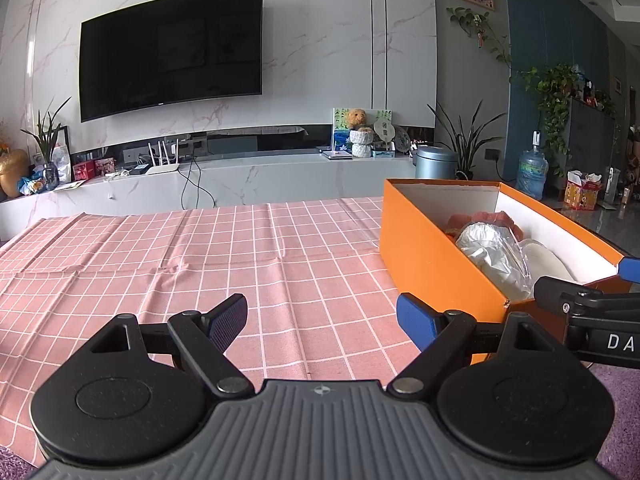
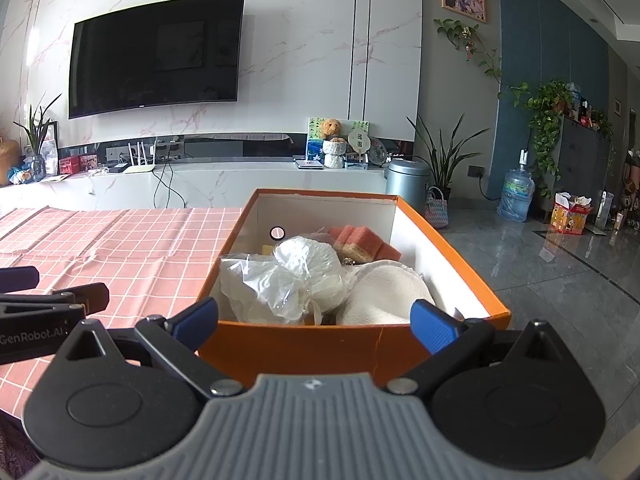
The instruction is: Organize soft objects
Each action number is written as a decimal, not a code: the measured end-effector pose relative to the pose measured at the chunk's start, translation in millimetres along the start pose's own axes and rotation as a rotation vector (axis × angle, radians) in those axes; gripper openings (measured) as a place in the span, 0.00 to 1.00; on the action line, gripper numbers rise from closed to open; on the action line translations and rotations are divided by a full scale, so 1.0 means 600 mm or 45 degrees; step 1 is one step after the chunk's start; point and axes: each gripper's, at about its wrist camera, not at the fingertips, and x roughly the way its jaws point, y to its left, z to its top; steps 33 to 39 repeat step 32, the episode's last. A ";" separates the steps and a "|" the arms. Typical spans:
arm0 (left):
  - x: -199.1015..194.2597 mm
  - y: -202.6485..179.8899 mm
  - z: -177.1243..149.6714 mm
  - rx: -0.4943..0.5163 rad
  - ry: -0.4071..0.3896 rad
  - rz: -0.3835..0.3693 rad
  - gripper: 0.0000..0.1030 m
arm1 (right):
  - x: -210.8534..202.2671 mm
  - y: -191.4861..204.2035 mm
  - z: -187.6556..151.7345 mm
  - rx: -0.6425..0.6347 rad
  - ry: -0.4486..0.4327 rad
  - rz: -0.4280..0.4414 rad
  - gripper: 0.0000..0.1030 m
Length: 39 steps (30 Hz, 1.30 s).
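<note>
With both tools wide and empty — left tool (image 1: 322,320), right tool (image 2: 314,320) — grip the light, crinkly bagged mask (image 2: 276,280) in the orange box (image 2: 304,346) by its loose plastic.

Box (image 2: 304,344) sits on the table's cloth (image 2: 120,256), at its right end; cloth runs off to the left. In the box: bagged bundle (image 2: 276,284) near left, round pad (image 2: 384,292) near right, sponges (image 2: 360,242) at far right behind both. Right gripper (image 2: 316,320) at the box's near wall, fingers spread wider than that wall; left gripper (image 1: 322,316) to its left, over cloth, fingers apart. Television (image 2: 156,54) on the far wall, above a long console (image 2: 224,180); bin (image 2: 408,184) on the floor beyond the box.
</note>
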 end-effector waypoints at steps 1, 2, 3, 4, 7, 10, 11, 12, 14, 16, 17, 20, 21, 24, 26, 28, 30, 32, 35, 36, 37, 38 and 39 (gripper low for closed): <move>0.000 0.000 0.000 0.001 0.000 0.000 0.96 | 0.000 0.000 0.000 -0.001 0.002 0.000 0.97; 0.000 0.000 -0.001 0.000 -0.001 0.003 0.96 | 0.000 0.000 0.000 -0.001 0.002 0.000 0.97; 0.000 0.000 0.000 0.001 -0.001 0.001 0.96 | 0.000 -0.001 -0.001 -0.001 0.002 0.001 0.97; 0.000 0.000 0.000 0.001 -0.001 -0.002 0.96 | 0.000 -0.001 0.000 0.002 0.001 0.002 0.97; -0.001 0.000 -0.001 0.001 -0.002 0.001 0.96 | 0.000 0.000 -0.001 0.002 0.001 0.001 0.97; -0.001 0.001 -0.001 0.003 -0.005 0.005 0.96 | 0.000 -0.001 -0.001 0.002 0.002 0.001 0.97; -0.001 0.002 -0.001 0.001 -0.003 0.004 0.96 | 0.000 -0.001 -0.001 0.002 0.002 0.002 0.97; -0.002 0.000 -0.001 0.000 -0.002 0.006 0.96 | 0.000 -0.001 -0.001 0.003 0.004 0.002 0.97; -0.003 0.000 -0.001 0.003 -0.003 0.005 0.96 | 0.000 -0.002 -0.001 0.004 0.005 0.003 0.97; -0.003 -0.001 -0.001 0.004 -0.004 0.006 0.96 | 0.000 -0.002 -0.001 0.004 0.006 0.003 0.97; -0.003 -0.001 0.000 0.004 -0.005 0.006 0.96 | 0.000 -0.002 -0.001 0.003 0.006 0.003 0.97; -0.003 -0.001 -0.001 0.004 -0.002 0.005 0.96 | 0.000 -0.001 -0.001 0.005 0.007 0.004 0.97; -0.003 -0.001 -0.001 0.003 -0.002 0.006 0.96 | 0.000 -0.001 -0.001 0.005 0.008 0.003 0.97; -0.004 -0.001 -0.001 0.004 -0.004 0.003 0.96 | 0.000 -0.001 -0.001 0.006 0.008 0.004 0.97; -0.005 -0.001 0.000 0.005 -0.005 0.000 0.96 | 0.000 -0.001 -0.001 0.006 0.007 0.004 0.97; -0.005 -0.002 0.000 0.005 -0.005 0.003 0.96 | 0.000 -0.002 -0.001 0.005 0.007 0.004 0.97; -0.006 -0.002 0.001 0.002 -0.006 0.001 0.96 | 0.000 -0.002 -0.001 0.005 0.008 0.004 0.97; -0.006 -0.002 0.002 0.006 -0.008 0.008 0.96 | 0.000 -0.001 -0.001 0.005 0.009 0.003 0.97; -0.006 -0.002 0.002 0.006 -0.008 0.008 0.96 | 0.000 -0.001 -0.001 0.005 0.009 0.003 0.97; -0.006 -0.002 0.002 0.006 -0.008 0.008 0.96 | 0.000 -0.001 -0.001 0.005 0.009 0.003 0.97; -0.006 -0.002 0.002 0.006 -0.008 0.008 0.96 | 0.000 -0.001 -0.001 0.005 0.009 0.003 0.97; -0.006 -0.002 0.002 0.006 -0.008 0.008 0.96 | 0.000 -0.001 -0.001 0.005 0.009 0.003 0.97; -0.006 -0.002 0.002 0.006 -0.008 0.008 0.96 | 0.000 -0.001 -0.001 0.005 0.009 0.003 0.97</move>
